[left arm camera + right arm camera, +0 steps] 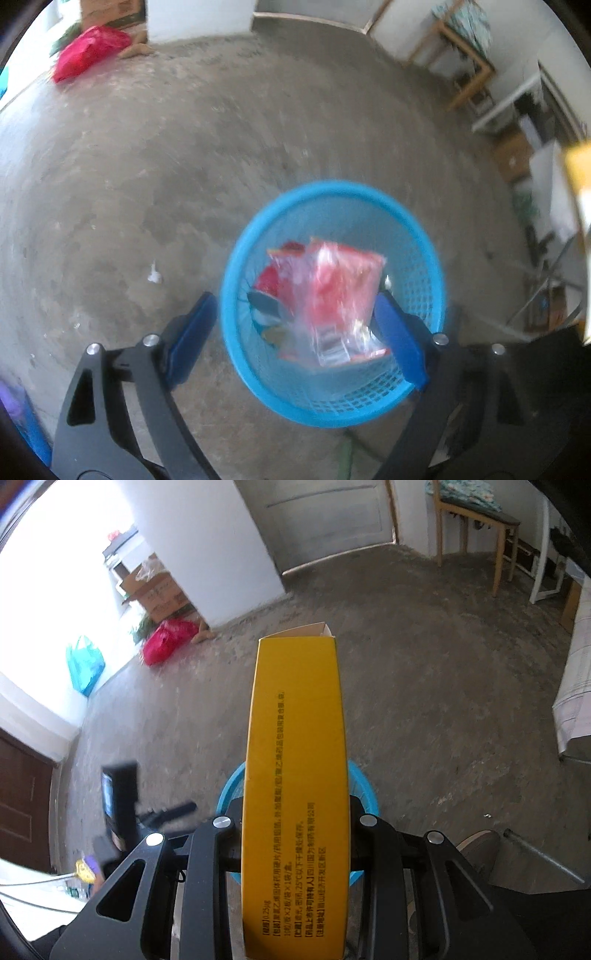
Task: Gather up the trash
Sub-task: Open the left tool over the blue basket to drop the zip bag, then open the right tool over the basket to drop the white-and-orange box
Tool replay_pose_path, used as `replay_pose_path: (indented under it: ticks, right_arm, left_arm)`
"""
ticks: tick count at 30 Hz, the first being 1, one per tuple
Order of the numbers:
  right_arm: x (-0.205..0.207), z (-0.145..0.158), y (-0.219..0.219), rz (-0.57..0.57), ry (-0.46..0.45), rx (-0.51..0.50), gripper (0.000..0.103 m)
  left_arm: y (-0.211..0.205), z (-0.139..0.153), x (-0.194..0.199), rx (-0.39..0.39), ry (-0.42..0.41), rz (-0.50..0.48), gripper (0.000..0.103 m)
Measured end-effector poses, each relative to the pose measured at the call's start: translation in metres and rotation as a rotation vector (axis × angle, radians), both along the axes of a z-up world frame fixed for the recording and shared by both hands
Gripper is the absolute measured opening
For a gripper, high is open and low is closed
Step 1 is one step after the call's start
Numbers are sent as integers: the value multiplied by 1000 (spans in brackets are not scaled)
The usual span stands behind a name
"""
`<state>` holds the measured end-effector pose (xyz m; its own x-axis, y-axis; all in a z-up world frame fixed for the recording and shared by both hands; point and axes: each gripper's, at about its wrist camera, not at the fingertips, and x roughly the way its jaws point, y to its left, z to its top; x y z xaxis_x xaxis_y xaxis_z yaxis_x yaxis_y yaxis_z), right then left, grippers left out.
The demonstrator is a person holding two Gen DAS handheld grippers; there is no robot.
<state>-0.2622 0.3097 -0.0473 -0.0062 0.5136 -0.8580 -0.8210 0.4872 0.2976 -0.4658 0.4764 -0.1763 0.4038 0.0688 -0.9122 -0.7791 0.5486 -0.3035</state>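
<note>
Concrete floor [184, 155], bare and mottled. Blue mesh basket [417, 229] standing on it, holding red plastic wrappers [343, 288]. Left tongs [295, 339]: jaws spread wide above the basket, nothing pressed between the pads. Right tongs [295, 834]: clamped on a long yellow carton [295, 757], over the basket rim. Red bag [166, 640] by the far wall.

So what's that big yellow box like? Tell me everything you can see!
The yellow box is a long, thin carton that looks like cardboard, with small dark printed lettering down one side. Its far end is open, a pale flap sticking up. The right tool is shut on it, clamping its two narrow sides, so it points forward and away from the camera. Behind and below it sits the blue mesh basket; they do not appear to touch.
</note>
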Motion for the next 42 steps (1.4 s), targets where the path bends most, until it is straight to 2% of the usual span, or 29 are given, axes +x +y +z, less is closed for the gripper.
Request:
replay_pose_path:
  ticks: [5, 10, 15, 22, 27, 28, 29, 31, 32, 34, 39, 42]
  right_arm:
    - [-10, -12, 8, 28, 22, -38, 30]
    - [-29, -45, 23, 71, 142, -86, 30]
    - [-48, -89, 35, 95, 294, -136, 30]
    - [-47, -128, 46, 68, 305, -225, 30]
    - [-46, -135, 54, 92, 316, -210, 32]
    - [-48, -139, 57, 102, 324, -215, 42]
    - [-46, -141, 58, 104, 321, -221, 65]
    - [-46, -149, 58, 104, 298, -232, 88]
    - [-44, -149, 58, 101, 277, -232, 95]
    - [-39, -147, 57, 77, 251, -235, 97]
    - [-22, -141, 47, -6, 115, -318, 97]
    - [-14, -128, 38, -47, 96, -296, 97]
  left_arm:
    - [12, 12, -10, 8, -59, 44, 83]
    - [13, 20, -16, 7, -119, 68, 83]
    - [18, 21, -34, -3, -155, 115, 83]
    - [23, 13, -52, -23, -162, 147, 83]
    - [25, 12, -52, -29, -159, 150, 83]
    - [25, 11, -51, -31, -160, 146, 83]
    - [26, 11, -51, -32, -160, 142, 83]
    - [26, 11, -49, -32, -161, 134, 83]
    - [25, 11, -48, -33, -162, 132, 83]
    - [24, 10, -47, -30, -158, 125, 83]
    - [22, 8, -45, -34, -153, 123, 83]
    - [20, 8, -43, -37, -154, 117, 83]
